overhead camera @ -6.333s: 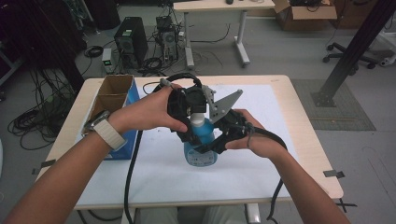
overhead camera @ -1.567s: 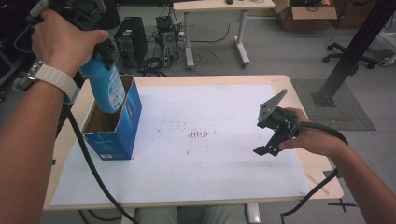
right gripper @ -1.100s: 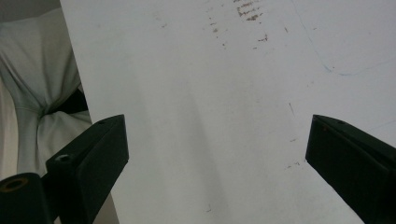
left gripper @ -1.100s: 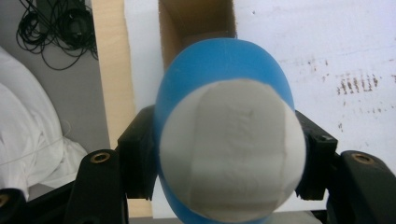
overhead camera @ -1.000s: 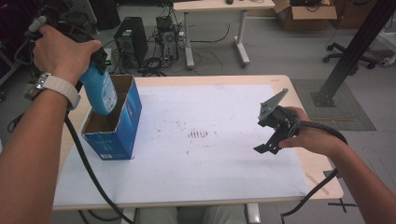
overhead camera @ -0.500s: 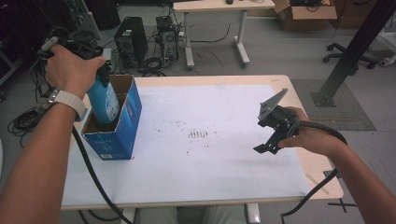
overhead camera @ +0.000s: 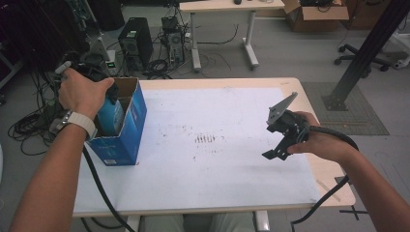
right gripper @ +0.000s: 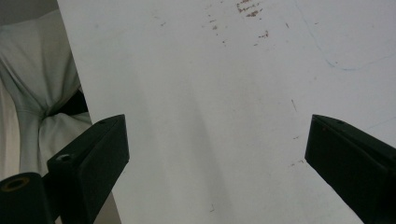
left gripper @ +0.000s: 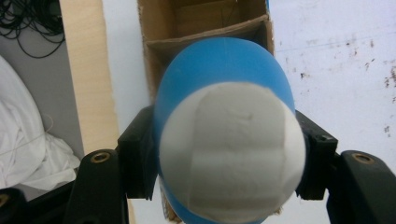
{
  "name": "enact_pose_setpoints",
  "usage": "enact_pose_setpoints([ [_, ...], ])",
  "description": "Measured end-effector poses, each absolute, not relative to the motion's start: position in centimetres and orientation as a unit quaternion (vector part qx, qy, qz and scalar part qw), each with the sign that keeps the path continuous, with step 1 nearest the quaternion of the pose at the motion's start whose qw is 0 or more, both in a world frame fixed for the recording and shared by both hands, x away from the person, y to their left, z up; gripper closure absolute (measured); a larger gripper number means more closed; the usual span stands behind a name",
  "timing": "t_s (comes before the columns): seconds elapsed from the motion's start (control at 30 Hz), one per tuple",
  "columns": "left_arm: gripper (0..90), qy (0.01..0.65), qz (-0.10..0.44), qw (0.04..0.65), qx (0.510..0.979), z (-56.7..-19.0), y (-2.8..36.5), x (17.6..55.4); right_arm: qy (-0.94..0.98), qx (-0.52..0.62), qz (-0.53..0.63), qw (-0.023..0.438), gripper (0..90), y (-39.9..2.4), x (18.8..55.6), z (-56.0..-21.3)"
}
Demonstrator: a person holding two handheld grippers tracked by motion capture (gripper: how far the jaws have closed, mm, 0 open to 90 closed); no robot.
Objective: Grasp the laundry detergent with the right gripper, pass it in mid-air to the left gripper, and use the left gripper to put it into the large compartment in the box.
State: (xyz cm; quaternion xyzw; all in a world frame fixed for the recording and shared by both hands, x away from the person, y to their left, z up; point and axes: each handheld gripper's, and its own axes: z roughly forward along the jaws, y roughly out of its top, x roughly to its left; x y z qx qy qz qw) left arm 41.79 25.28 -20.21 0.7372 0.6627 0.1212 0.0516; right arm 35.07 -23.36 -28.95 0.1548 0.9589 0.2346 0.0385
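Note:
A blue bottle (overhead camera: 111,116) with a white cap (left gripper: 231,154) stands partly inside an open blue cardboard box (overhead camera: 126,130) at the table's left side. My left gripper (left gripper: 229,158) is shut on the bottle just under the cap, both jaws pressed to its sides. The box's brown inside with a divider (left gripper: 205,37) lies directly under the bottle. Over the right side of the white table sheet (overhead camera: 212,164) my right gripper (right gripper: 215,154) is open, and nothing sits between its jaws; in the high view that right gripper (overhead camera: 283,133) hovers above the sheet.
The sheet carries dark smudges (overhead camera: 207,139) near its middle. The wooden table edge (left gripper: 86,74) runs beside the box. Beyond the table are a computer tower (overhead camera: 135,43), cables, another desk (overhead camera: 222,7) and a black post (overhead camera: 360,53).
My left hand has come down with the bottle, which now sits lower in the box. The right gripper has stayed where it was.

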Motion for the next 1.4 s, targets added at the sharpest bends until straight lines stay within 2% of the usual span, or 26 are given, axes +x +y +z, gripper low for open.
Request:
enact_pose_setpoints([
  [0.7,37.8,0.660,0.101,0.040,0.743,-26.2,25.7,42.1,0.960,0.160,0.228,0.035,6.1,-23.5,35.2,-29.6],
  [1.4,37.7,0.659,0.094,0.036,0.746,-27.8,26.0,42.6,0.960,0.163,0.224,0.031,6.1,-23.6,35.2,-29.9],
])
